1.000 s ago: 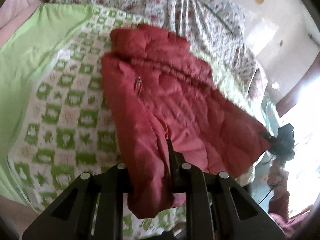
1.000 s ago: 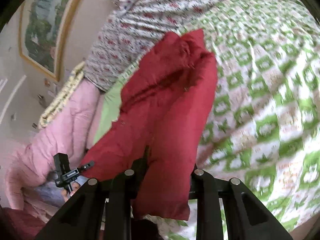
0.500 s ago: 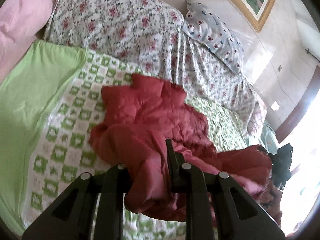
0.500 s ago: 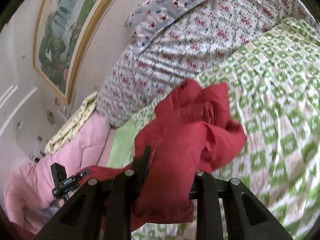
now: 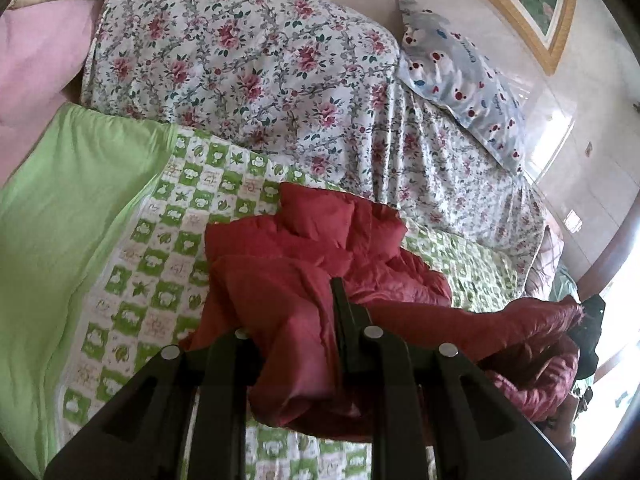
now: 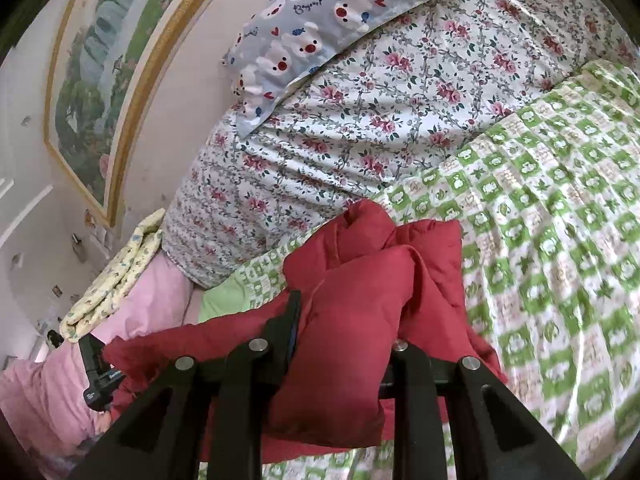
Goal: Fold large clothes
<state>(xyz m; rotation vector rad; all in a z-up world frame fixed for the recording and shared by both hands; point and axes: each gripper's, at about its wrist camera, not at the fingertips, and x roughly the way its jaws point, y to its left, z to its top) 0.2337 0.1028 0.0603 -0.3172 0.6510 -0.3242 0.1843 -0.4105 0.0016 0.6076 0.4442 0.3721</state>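
Item: red padded jacket (image 5: 304,280), large, quilted. Location: on the bed, over the green-and-white checked blanket (image 5: 132,280), its far end bunched near the floral quilt (image 5: 248,64); near edge lifted off the bed.

Left gripper (image 5: 304,344): jaws clenched on one corner of the jacket's near edge; cloth bulges out between and below them.

Right gripper (image 6: 344,344): jaws clenched on the other corner of the same edge, a thick fold of red cloth pinched between them. In the left view the right gripper appears at the far right edge, with the jacket's edge stretched across to it.

Change since a second ago: the jacket then lay spread long and nearly flat down the blanket, with the collar end far up the bed. Now both held corners have been raised and carried forward, and the garment has shortened into a doubled heap, the near half riding over the far half. More of the quilt, the pillow (image 5: 460,76) and the framed painting (image 6: 92,76) has come into view above it.

Meaning for the task: judged a lengthwise fold in progress, bottom edge brought toward the collar. Not complete: the edge is airborne, the lower layer is rumpled rather than smooth. Laying down and release remain.

Other contents: pink bedding (image 6: 52,396), plain green sheet (image 5: 68,208).
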